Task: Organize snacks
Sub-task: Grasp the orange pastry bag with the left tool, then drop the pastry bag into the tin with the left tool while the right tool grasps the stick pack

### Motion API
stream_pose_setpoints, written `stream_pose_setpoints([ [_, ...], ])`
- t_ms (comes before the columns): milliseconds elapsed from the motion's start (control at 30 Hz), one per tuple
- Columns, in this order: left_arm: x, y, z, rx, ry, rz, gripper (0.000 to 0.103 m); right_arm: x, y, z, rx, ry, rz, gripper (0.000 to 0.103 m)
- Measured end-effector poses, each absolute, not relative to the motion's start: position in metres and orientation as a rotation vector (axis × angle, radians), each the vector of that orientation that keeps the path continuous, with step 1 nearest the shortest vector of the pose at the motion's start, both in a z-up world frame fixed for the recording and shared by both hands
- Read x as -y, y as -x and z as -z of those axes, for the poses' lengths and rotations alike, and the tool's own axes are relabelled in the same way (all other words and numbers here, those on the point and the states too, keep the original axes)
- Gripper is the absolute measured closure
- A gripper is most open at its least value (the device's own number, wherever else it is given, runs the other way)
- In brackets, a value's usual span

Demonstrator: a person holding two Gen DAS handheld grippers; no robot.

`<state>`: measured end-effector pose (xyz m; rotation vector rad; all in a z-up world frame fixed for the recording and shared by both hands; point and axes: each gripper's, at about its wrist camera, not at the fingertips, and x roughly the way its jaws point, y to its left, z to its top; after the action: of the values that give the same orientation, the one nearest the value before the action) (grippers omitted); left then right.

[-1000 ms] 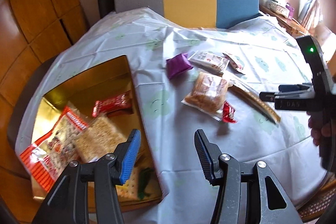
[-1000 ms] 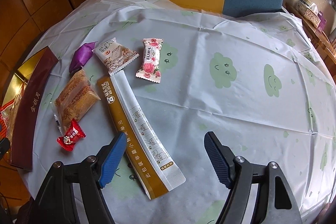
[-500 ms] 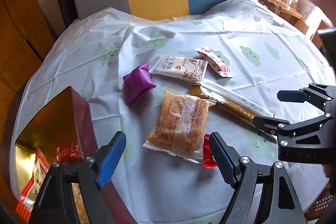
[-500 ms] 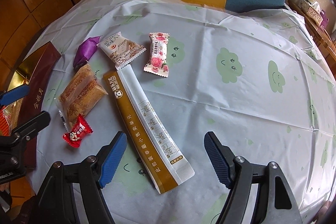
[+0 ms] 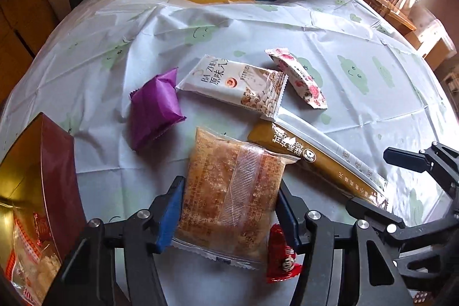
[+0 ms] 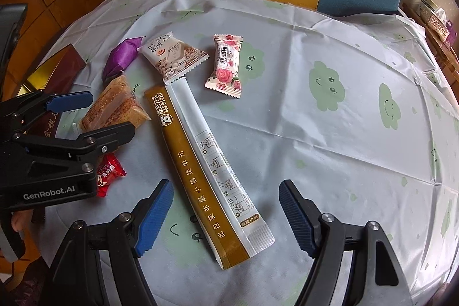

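The left gripper (image 5: 229, 208) points steeply down at a clear plastic packet of golden-brown crispy cake (image 5: 229, 188) lying on the white tablecloth with green cloud faces (image 5: 358, 93); its blue-padded jaws flank the packet's near end and are closing, though whether the pads already press the wrapper cannot be told; the right gripper (image 6: 226, 211) hangs spread over the near end of a long gold-and-white sachet (image 6: 206, 162), touching nothing.

Only the left wrist view shows the inside of the dark red box with gold lining (image 5: 54, 162) at the table's left edge, where an orange-and-white snack bag (image 5: 25, 248) lies; only the right wrist view shows the left tool's side, marked "GenRobot.AI", and gold characters on the box's outer wall.

A white peanut-printed packet (image 5: 238, 88) reads "BA ZHEN"; the sachet carries a column of Chinese characters and the number "400"; a rose-patterned candy (image 6: 226, 65), a purple foil-wrapped sweet (image 5: 155, 108) and a small red wrapped candy (image 5: 281, 257) lie near; their print is too small to read.
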<state>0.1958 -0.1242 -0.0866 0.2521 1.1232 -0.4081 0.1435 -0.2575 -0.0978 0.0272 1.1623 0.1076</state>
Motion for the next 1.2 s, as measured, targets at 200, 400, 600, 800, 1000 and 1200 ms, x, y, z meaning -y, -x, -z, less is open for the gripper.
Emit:
stream_pose_setpoints([
  [200, 0.113, -0.175, 0.061, -1.054, -0.160, 0.403, 0.044, 0.249, -0.145, 0.109, -1.140, 0.035, -0.130, 0.034],
  [400, 0.088, -0.147, 0.031, -1.005, -0.057, 0.388, 0.044, 0.244, -0.141, 0.109, -1.115, 0.046, -0.168, 0.044],
  [600, 0.058, -0.114, 0.017, -0.972, -0.011, 0.371, 0.044, 0.246, -0.137, 0.111, -1.093, 0.054, -0.170, 0.044],
  [800, 0.020, -0.080, 0.012, -0.962, 0.027, 0.308, 0.044, 0.236, -0.129, 0.107, -1.076, 0.086, -0.187, 0.059],
  [1000, -0.033, -0.058, 0.009, -0.948, 0.068, 0.179, 0.044, 0.234, -0.128, 0.107, -1.070, 0.082, -0.184, 0.061],
  [1200, -0.102, -0.043, 0.008, -0.927, 0.151, -0.011, 0.044, 0.235, -0.125, 0.107, -1.066, 0.070, -0.186, 0.061],
])
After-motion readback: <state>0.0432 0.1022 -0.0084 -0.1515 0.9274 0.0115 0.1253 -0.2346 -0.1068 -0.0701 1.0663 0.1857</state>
